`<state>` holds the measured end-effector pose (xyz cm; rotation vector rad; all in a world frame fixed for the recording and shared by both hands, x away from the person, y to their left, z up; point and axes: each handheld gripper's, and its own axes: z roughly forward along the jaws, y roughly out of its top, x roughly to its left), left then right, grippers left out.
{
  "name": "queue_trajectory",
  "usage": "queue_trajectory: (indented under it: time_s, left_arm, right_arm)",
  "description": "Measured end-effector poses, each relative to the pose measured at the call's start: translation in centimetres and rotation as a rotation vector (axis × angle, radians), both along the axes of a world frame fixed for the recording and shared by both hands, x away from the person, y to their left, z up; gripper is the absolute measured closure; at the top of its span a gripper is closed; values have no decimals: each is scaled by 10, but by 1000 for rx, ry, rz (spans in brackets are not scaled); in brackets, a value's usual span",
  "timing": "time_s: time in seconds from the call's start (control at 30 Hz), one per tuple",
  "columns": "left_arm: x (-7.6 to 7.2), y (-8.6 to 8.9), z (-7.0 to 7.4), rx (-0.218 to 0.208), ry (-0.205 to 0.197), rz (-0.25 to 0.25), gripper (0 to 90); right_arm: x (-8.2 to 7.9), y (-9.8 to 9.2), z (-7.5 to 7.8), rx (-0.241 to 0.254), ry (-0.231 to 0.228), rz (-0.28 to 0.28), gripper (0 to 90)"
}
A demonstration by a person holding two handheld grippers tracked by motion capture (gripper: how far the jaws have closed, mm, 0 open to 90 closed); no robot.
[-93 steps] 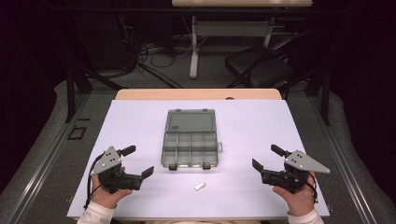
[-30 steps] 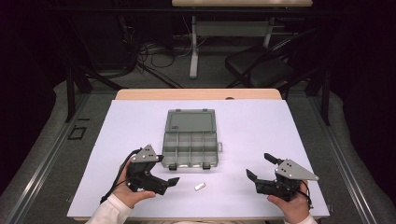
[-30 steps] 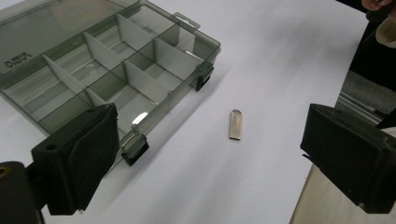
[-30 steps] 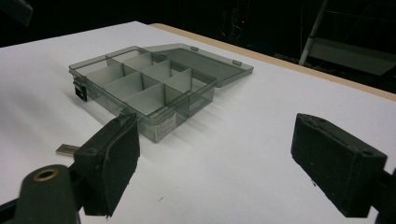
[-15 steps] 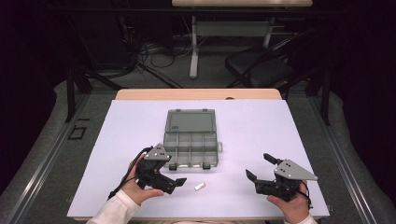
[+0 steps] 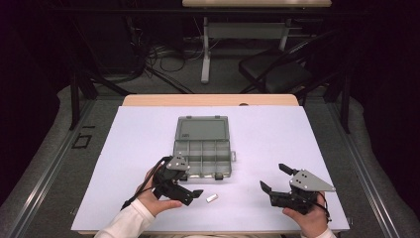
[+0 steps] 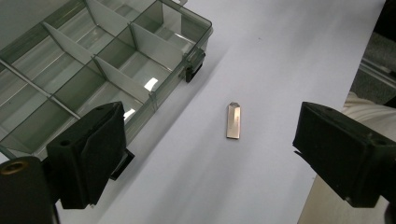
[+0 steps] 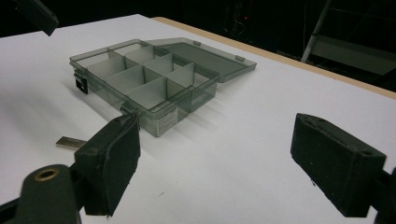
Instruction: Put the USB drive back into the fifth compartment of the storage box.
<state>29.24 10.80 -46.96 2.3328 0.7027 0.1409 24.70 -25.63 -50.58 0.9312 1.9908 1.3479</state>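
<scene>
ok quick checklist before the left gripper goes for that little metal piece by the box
1. Left gripper jaws apart, nothing between the pads, though they have just been closing a little: ok.
2. Metal piece lies flat on the white sheet, clear of the box: ok.
3. Piece lined up between the jaws in the left gripper view: ok.
4. Compartment box lid open, compartments look bare: ok.
5. Right gripper open, well off to the side: ok.

The high view looks forward and down from above the person's side. The left gripper view sits close, angled down, with the small metal piece (image 7: 234,121) between its jaws. The right gripper view sits low, looking across. Both gripper views share the compartment box (image 7: 84,70), left of their jaws.
</scene>
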Motion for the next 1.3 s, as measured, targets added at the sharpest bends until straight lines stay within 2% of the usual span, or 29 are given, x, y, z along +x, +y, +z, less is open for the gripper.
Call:
queue_trajectory:
  time_s: [0.03,0.13,0.3,0.4,0.57,1.07,1.3]
  left_arm:
    - [1,-2,-1,16,4,-6,114]
    - [2,-4,-1,23,18,-11,120]
    - [5,-10,-1,60,41,-24,135]
    - [9,-14,-1,100,43,-31,147]
    - [12,-17,-1,119,59,-34,150]
    - [17,-29,-2,219,86,-64,157]
    - [17,-34,-6,246,105,-80,164]
  right_arm:
    - [0,0,0,-3,2,2,156]
    - [0,1,-1,-7,-1,5,156]
    - [0,2,-1,-11,1,6,156]
    - [0,2,-1,-17,2,11,156]
    - [0,3,-2,-21,1,12,156]
    - [0,4,-2,-24,1,17,156]
    - [-1,4,-2,-24,2,19,156]
